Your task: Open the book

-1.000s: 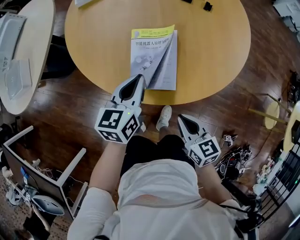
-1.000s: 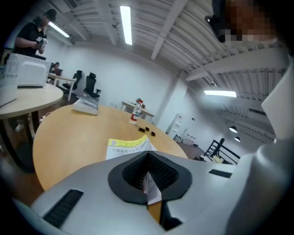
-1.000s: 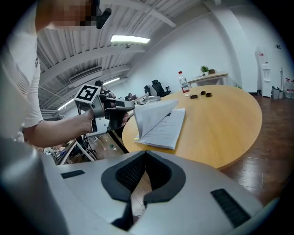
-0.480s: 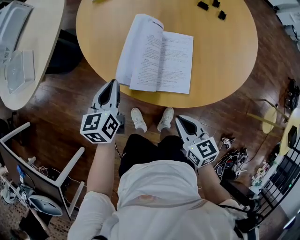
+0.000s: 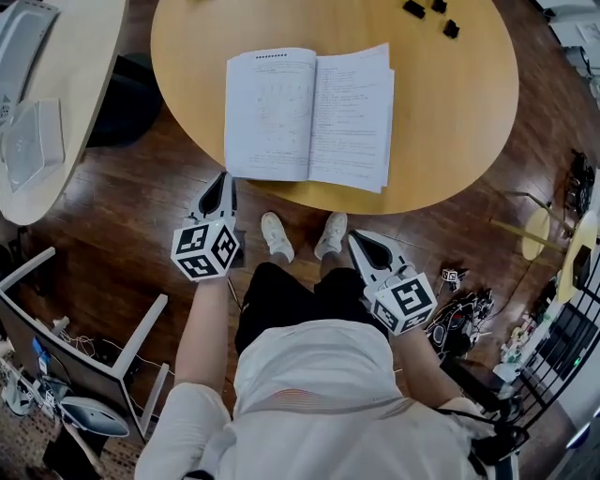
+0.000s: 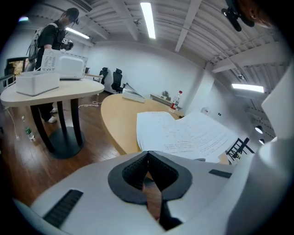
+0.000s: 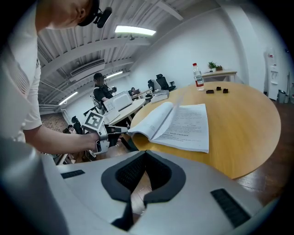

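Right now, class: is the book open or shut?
Open. The book lies spread on the table, with two printed pages facing up, one on each side of the spine.

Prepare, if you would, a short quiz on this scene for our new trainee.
1. Multiple choice: how does the book lie on the round table? A: shut, cover up. B: open, pages up. C: standing on its edge.
2. True or false: the left gripper and the right gripper both have their jaws together and hold nothing.
3. Fill in: the small black pieces lie by the table's ____ edge, as seen from the person.

Key: 1 B; 2 true; 3 far.
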Action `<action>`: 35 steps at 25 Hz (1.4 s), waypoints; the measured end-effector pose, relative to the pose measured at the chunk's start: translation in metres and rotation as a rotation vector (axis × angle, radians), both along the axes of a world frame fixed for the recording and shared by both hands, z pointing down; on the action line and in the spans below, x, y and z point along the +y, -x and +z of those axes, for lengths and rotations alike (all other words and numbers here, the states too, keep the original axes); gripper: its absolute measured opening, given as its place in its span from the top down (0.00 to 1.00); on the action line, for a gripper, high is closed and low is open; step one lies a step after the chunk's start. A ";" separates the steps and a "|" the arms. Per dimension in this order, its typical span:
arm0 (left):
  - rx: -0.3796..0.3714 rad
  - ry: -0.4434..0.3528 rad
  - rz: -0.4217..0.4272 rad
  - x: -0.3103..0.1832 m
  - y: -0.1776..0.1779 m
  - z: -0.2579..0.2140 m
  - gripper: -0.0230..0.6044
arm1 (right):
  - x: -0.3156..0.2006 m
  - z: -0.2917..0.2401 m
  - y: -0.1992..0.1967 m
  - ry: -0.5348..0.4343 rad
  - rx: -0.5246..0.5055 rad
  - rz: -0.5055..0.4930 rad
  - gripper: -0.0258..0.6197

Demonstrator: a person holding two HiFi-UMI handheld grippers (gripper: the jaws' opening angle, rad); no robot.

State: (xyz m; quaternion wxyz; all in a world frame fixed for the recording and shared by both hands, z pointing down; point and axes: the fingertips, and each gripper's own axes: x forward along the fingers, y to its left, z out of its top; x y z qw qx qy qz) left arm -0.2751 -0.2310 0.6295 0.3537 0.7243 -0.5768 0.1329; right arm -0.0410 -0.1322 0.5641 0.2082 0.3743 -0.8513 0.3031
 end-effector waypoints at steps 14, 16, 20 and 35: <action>-0.001 0.015 0.032 0.011 0.010 0.019 0.94 | 0.006 0.001 0.010 0.003 0.001 0.018 0.96; -0.005 0.028 0.024 0.017 0.014 0.018 0.94 | 0.008 -0.001 0.010 -0.002 0.000 0.016 0.96; -0.017 0.043 0.001 0.031 0.024 0.011 0.94 | 0.007 -0.008 0.010 -0.019 -0.005 0.021 0.96; 0.021 -0.129 0.054 0.047 -0.029 -0.102 0.94 | -0.009 -0.071 -0.024 -0.179 -0.061 0.056 0.96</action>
